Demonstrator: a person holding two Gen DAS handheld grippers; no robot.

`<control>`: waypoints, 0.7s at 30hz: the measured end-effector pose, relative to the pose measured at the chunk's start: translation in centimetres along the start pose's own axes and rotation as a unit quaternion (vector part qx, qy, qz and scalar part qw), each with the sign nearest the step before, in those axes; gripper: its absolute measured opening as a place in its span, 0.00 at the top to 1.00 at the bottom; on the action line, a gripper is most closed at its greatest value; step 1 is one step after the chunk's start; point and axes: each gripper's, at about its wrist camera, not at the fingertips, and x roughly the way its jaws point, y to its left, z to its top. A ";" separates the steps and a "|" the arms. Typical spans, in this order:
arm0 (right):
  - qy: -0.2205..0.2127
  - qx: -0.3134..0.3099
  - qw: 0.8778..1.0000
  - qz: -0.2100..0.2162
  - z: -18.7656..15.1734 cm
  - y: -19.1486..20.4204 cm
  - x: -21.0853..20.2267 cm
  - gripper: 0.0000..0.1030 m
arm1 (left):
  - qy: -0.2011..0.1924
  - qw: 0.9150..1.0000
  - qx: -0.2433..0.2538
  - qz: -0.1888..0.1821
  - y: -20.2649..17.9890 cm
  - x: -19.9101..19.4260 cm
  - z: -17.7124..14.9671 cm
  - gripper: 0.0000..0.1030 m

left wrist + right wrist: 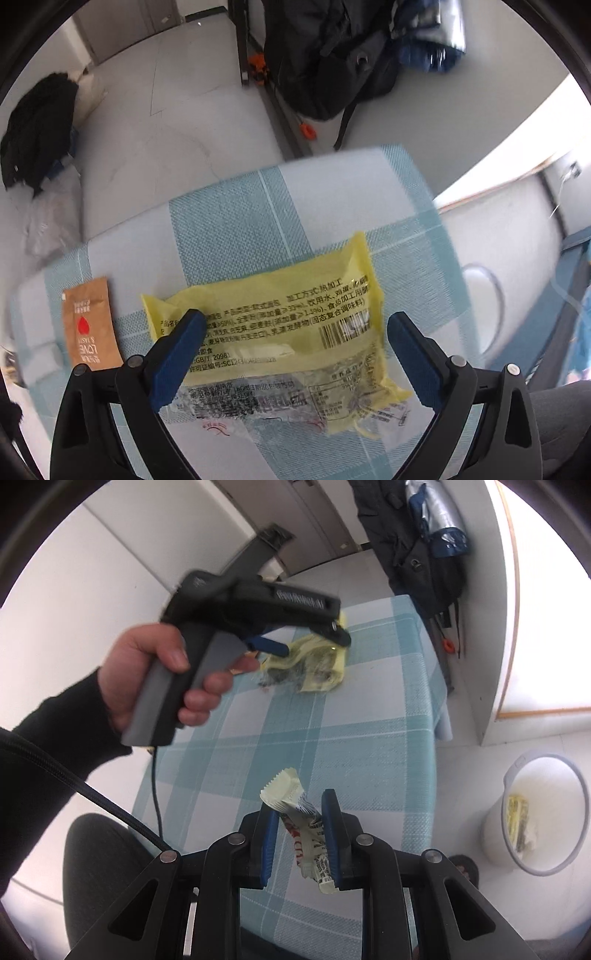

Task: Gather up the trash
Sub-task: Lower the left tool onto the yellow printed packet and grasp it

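A yellow food wrapper (280,325) lies on the blue checked tablecloth (236,214). My left gripper (295,321) is open, its jaws on either side of the wrapper just above it. A small brown sachet (90,325) lies to the wrapper's left. In the right wrist view the left gripper (314,638) hovers over the same yellow wrapper (314,664) at the far end of the table. My right gripper (299,805) is shut on a pale candy wrapper (295,808) and holds it above the cloth.
A white waste bin (539,812) with a yellow wrapper inside stands on the floor to the right of the table. Black bags (332,55) and a jacket hang beyond the table's far end. A white wall panel (535,590) stands at the right.
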 end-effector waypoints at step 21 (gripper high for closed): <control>-0.024 -0.021 0.999 -0.008 -0.4 0.9 -1.2 0.79 | -0.021 0.998 -0.051 -0.005 2.3 -1.7 -2.2 0.93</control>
